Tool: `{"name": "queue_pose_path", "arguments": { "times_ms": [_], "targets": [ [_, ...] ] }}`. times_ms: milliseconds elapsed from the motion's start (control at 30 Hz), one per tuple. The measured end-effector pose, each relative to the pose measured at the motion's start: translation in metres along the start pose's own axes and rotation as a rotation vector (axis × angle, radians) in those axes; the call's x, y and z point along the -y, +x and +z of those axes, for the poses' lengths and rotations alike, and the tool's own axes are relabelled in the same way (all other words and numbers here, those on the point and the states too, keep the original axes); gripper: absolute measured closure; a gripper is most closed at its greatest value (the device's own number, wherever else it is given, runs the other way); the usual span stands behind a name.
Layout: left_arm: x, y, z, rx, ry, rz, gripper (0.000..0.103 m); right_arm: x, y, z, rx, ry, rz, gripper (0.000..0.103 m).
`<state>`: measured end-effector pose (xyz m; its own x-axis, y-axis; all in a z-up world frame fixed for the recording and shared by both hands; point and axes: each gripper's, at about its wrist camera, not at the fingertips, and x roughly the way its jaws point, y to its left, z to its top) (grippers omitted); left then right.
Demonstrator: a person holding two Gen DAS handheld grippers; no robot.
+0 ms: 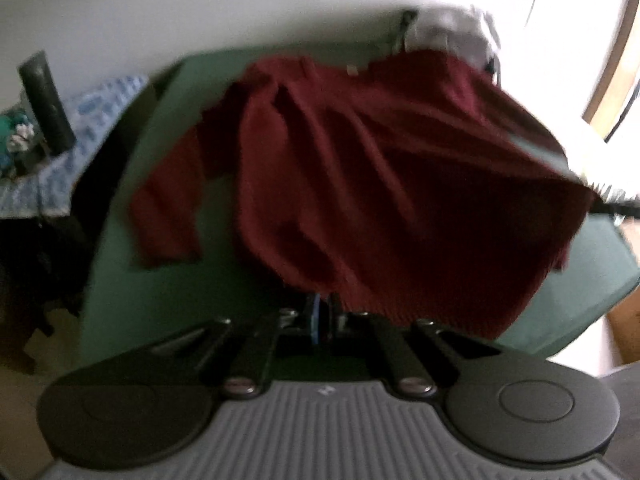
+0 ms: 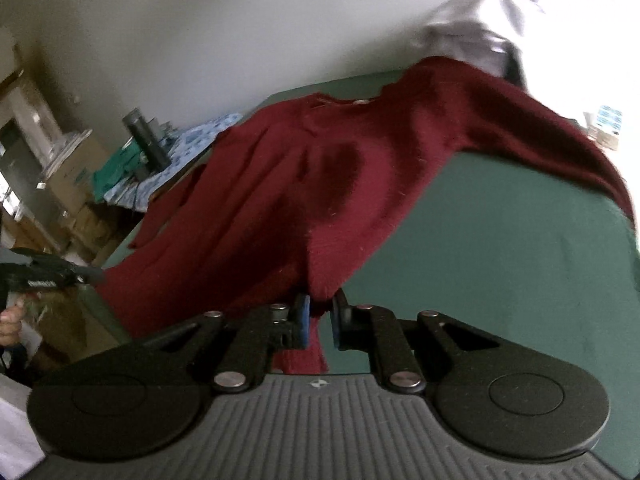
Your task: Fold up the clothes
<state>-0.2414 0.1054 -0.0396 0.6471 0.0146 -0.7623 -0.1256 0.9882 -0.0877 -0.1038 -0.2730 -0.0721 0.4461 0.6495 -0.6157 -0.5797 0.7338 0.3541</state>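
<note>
Two grippers, one dark red sweater (image 2: 312, 184), and both have a bite on its near hem. The right gripper (image 2: 320, 320) has its blue pads squeezed onto a bunched fold of the knit, a strip of fabric hanging down between the jaws. The left gripper (image 1: 320, 312) has its jaws fully together right at the hem's edge, and the cloth drapes over the fingertips; the blur keeps me from seeing just how the fabric sits between them.

The sweater stretches away from both tools across the green table (image 2: 500, 260), collar at the far end, one sleeve (image 1: 164, 216) lying flat out toward the table's left edge. The other sleeve (image 2: 560, 136) runs toward the right-hand edge.

There's plenty of bare green to the right of the garment in the right wrist view. At the far corner sits a grey-white heap of clothes (image 2: 468, 36), touching the sweater's shoulder. Off the left edge stands a side surface with a blue patterned cloth (image 1: 80, 128) and a dark cylinder (image 1: 46, 100).
</note>
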Motion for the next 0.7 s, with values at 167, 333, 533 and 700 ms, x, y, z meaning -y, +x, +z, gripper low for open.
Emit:
{"name": "queue_pose_path", "arguments": {
  "times_ms": [167,333,533,700],
  "targets": [
    [-0.010,-0.005,0.005,-0.025,0.005,0.030,0.097,0.016,-0.021,-0.009,-0.021,0.071,-0.027,0.097],
    [-0.014,0.026,-0.022,-0.143,-0.004,0.058,0.076,0.012,0.002,-0.034,-0.120,0.009,-0.124,0.070],
    [-0.015,0.051,-0.038,-0.175,-0.057,0.009,0.045,0.002,0.028,-0.056,-0.157,0.085,-0.082,0.052],
    [-0.007,0.069,-0.039,-0.175,-0.055,0.008,0.053,-0.022,0.046,-0.061,-0.172,0.025,-0.043,0.046]
  ]
}}
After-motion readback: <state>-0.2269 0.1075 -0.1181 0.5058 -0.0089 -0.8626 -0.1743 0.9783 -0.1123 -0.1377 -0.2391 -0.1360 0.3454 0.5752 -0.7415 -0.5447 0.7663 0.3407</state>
